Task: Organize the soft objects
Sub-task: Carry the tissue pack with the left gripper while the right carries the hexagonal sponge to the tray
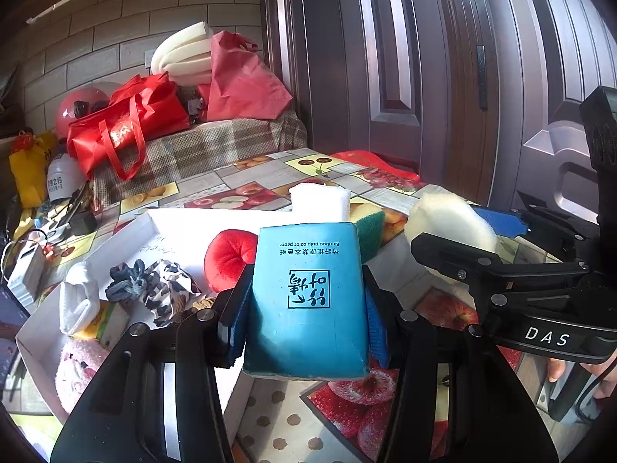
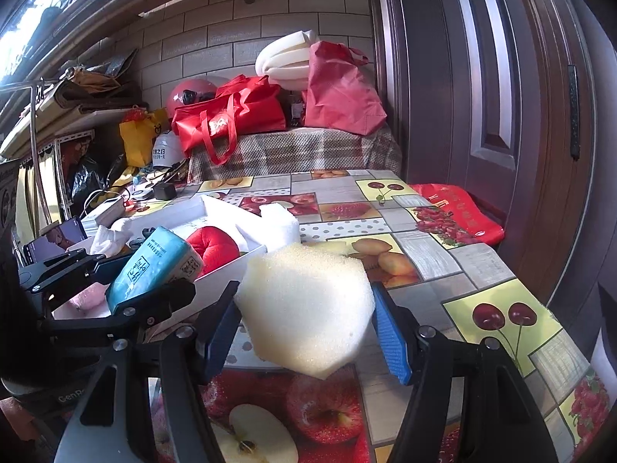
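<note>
My left gripper is shut on a blue tissue pack and holds it above the table beside the white box. The pack also shows in the right wrist view. My right gripper is shut on a pale yellow foam sponge, also seen in the left wrist view. In the box lie a red plush cushion, a white cloth, patterned scrunchies and a pink plush toy. A white foam block and a yellow-green scouring sponge lie behind the pack.
The table has a fruit-print cloth. Red bags, a helmet and foam sheets are piled at the back. A wooden door stands to the right. Cables and a charger lie at the table's far left.
</note>
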Motion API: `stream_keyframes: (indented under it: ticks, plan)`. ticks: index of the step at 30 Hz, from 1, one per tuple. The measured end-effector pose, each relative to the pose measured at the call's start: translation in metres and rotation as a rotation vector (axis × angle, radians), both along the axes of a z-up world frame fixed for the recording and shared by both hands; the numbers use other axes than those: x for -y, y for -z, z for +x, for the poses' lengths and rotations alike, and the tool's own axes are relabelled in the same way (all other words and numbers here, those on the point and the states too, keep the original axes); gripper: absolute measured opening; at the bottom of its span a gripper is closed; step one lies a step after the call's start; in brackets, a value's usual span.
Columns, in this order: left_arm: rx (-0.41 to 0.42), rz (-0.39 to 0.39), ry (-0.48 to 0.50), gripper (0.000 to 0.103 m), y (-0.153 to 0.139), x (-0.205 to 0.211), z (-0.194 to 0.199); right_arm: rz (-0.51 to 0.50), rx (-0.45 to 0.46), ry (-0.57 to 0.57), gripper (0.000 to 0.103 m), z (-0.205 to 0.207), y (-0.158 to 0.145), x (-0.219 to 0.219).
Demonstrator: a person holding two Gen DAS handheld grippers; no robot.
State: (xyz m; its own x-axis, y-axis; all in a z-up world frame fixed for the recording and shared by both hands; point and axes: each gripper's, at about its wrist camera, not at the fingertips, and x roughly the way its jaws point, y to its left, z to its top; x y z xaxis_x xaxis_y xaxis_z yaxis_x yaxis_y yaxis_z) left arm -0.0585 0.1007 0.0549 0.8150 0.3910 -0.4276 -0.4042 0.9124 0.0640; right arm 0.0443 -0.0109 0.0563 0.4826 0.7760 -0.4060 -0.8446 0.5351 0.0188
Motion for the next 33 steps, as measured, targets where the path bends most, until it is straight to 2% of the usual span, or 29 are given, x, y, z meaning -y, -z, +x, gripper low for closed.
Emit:
stream_keyframes:
  ticks: [8, 14, 24, 28, 33]
  plan:
    - [0.029, 0.077, -0.029, 0.05, -0.002, 0.0, -0.04, 0.063, 0.045, -0.057, 0.066, -0.028, -0.004, -0.016]
    - [0.063, 0.099, -0.084, 0.05, -0.003, -0.012, -0.067, 0.055, 0.061, -0.104, 0.066, -0.043, -0.003, -0.037]
    - [0.126, 0.021, -0.3, 0.05, -0.003, -0.084, -0.114, 0.046, 0.045, -0.174, 0.066, -0.055, -0.001, -0.064]
    - [0.123, 0.015, -0.368, 0.05, 0.0, -0.112, -0.116, 0.036, 0.032, -0.198, 0.066, -0.06, 0.0, -0.082]
    - [0.09, -0.018, -0.401, 0.05, 0.004, -0.14, -0.107, 0.018, 0.018, -0.209, 0.066, -0.064, 0.002, -0.103]
